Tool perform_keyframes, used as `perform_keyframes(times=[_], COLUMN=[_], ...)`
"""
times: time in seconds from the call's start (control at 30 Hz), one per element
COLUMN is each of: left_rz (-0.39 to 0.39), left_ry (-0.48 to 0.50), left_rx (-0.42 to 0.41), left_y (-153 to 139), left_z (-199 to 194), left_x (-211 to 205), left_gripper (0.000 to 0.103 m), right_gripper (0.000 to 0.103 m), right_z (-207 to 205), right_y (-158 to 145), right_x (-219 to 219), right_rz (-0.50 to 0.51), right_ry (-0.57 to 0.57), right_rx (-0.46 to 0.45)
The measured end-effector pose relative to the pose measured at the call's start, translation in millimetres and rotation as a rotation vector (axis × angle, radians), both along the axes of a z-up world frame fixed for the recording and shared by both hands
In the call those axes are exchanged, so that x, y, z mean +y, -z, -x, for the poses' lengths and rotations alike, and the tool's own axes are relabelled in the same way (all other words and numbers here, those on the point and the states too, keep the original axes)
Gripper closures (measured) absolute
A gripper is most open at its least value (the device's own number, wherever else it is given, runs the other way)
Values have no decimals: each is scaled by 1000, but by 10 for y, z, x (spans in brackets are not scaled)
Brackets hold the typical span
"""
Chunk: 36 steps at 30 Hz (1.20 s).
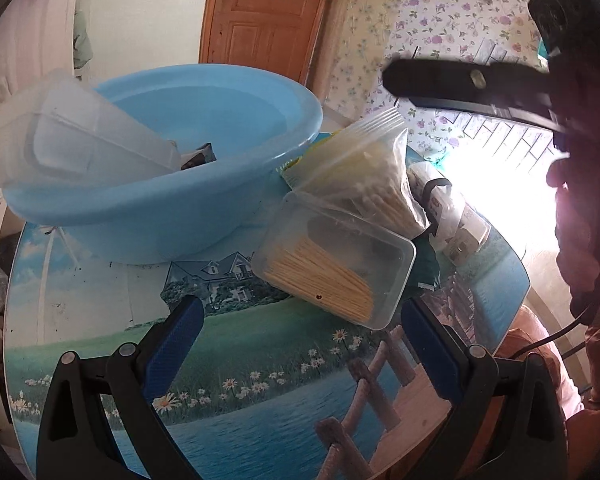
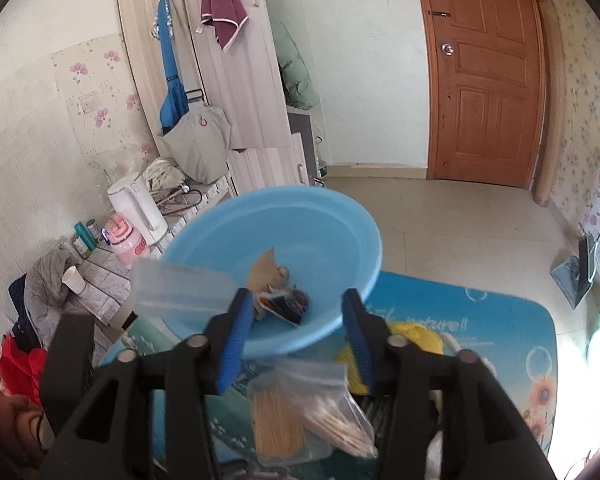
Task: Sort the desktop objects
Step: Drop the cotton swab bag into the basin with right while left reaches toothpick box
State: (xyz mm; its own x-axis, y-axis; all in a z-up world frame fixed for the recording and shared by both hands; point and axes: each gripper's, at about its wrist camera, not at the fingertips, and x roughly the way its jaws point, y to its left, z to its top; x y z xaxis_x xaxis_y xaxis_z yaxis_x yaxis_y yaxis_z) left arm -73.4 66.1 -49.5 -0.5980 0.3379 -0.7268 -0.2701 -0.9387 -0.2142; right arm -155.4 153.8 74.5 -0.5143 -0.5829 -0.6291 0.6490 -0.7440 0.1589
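Between my left tool's spread fingers, clear box of pale toothpicks, tilted against blue basin; right tool likewise apart.

On the bench the basin stands at 10 o'clock. A clear container leans inside it at its 9 o'clock side. The toothpick box lies at 3 o'clock of the basin, touching the swab bag behind it.

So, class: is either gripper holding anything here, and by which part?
Nothing is held. The left gripper and right gripper are both open, with nothing between their fingers.
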Motion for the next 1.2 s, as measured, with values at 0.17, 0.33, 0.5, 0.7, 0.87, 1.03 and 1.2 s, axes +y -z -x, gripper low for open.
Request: perform_keyframes(times=[0.17, 0.33, 0.5, 0.7, 0.87, 1.03, 1.2], left_rz=[-16, 12, 49, 90, 133, 110, 118], left_ry=[22, 40, 43, 65, 86, 97, 115], left_rx=[-30, -26, -23, -29, -41, -43, -36], left_y=[46, 51, 26, 67, 146, 164, 153], left_z=[91, 153, 268, 409, 477, 490, 452], left_x=[126, 271, 294, 347, 411, 394, 377], left_gripper=[1, 0, 0, 0, 0, 6, 8], right_gripper=[36, 38, 77, 81, 81, 81, 81], right_z=[-123, -168, -49, -106, -33, 101, 215], right_y=[389, 573, 662, 451, 146, -59, -110], right_x=[336, 216, 240, 490, 608, 334, -25], right_rz=[-34, -116, -96, -11, 95, 137, 140], right_ry=[-23, -44, -83, -69, -49, -87, -136], right_rx=[-89, -43, -106, -88, -64, -30, -19])
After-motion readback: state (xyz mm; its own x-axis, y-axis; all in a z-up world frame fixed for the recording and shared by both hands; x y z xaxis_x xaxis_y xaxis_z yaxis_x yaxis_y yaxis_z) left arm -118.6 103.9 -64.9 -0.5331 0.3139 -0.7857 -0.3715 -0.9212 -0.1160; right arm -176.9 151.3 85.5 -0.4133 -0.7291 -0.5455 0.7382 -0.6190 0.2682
